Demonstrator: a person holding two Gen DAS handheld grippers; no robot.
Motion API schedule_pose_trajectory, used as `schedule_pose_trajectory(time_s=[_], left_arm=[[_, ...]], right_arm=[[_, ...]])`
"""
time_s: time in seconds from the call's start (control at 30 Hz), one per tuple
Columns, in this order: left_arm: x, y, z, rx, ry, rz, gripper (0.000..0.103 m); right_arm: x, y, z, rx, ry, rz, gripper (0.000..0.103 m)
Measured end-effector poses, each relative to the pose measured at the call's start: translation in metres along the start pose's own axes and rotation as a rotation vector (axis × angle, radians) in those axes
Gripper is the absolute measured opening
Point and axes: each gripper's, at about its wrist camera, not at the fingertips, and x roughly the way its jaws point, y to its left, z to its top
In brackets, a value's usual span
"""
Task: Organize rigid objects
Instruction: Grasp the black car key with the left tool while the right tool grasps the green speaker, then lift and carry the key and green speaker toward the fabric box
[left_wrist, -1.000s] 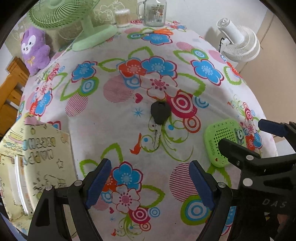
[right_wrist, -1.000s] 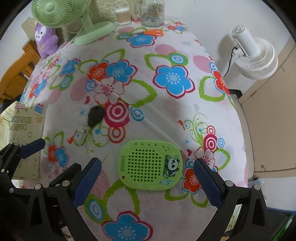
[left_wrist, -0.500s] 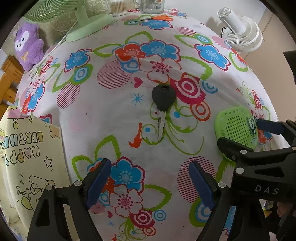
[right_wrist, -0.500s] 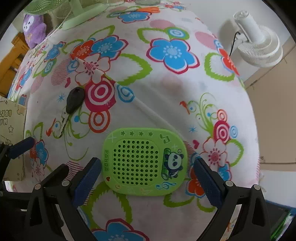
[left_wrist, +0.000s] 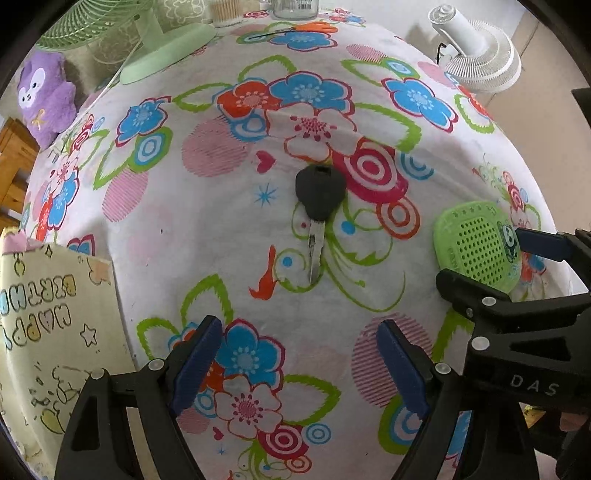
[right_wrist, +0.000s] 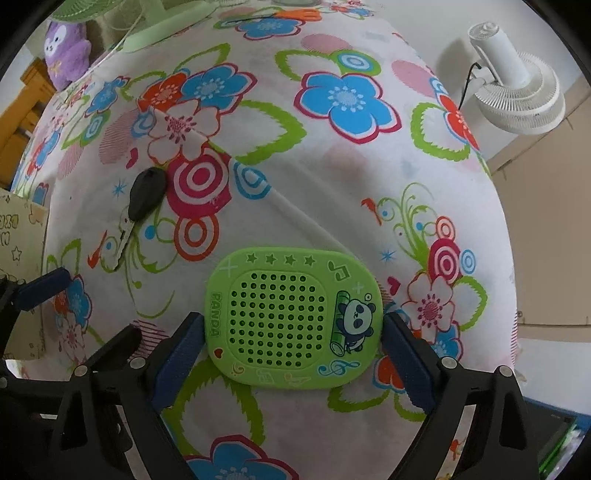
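Lying at the left edge of the flowered cloth (left_wrist: 207, 229), a box (left_wrist: 48, 317) sits beside the left gripper (left_wrist: 297, 363), whose jaws stand apart over bare cloth. Just beyond it rests a key (left_wrist: 319, 199). Further right, the right gripper (right_wrist: 293, 356) is closing around the green panda case (right_wrist: 291, 319), pads at its sides.

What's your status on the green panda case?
Right gripper jaws closing around green panda case. Left gripper open above cloth, empty. Key lies apart, nothing blocking.
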Motion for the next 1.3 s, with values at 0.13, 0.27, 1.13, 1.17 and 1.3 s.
schedule_pose_trajectory(time_s=[0.13,0.27,1.13,1.17,1.3], left_arm=[[-0.003,-0.001,0.013,-0.009,-0.010,-0.010,0.087],[-0.005,-0.003,0.028,-0.011,-0.019,-0.017,0.087],[0.021,-0.015,0.092,0.015,-0.036,-0.022,0.056],[0.015,-0.008,0.084,0.018,-0.042,-0.023,0.039],[0.013,-0.001,0.089,-0.031,-0.037,-0.051,0.031]], right_arm=[[-0.007,-0.006,0.011,0.000,-0.024,-0.016,0.095],[-0.012,-0.014,0.018,0.013,-0.036,-0.022,0.095],[0.001,-0.048,0.070,0.061,-0.032,-0.016,0.095],[0.000,-0.046,0.070,0.060,-0.033,-0.019,0.095],[0.000,-0.035,0.065,0.031,-0.025,-0.026,0.095]])
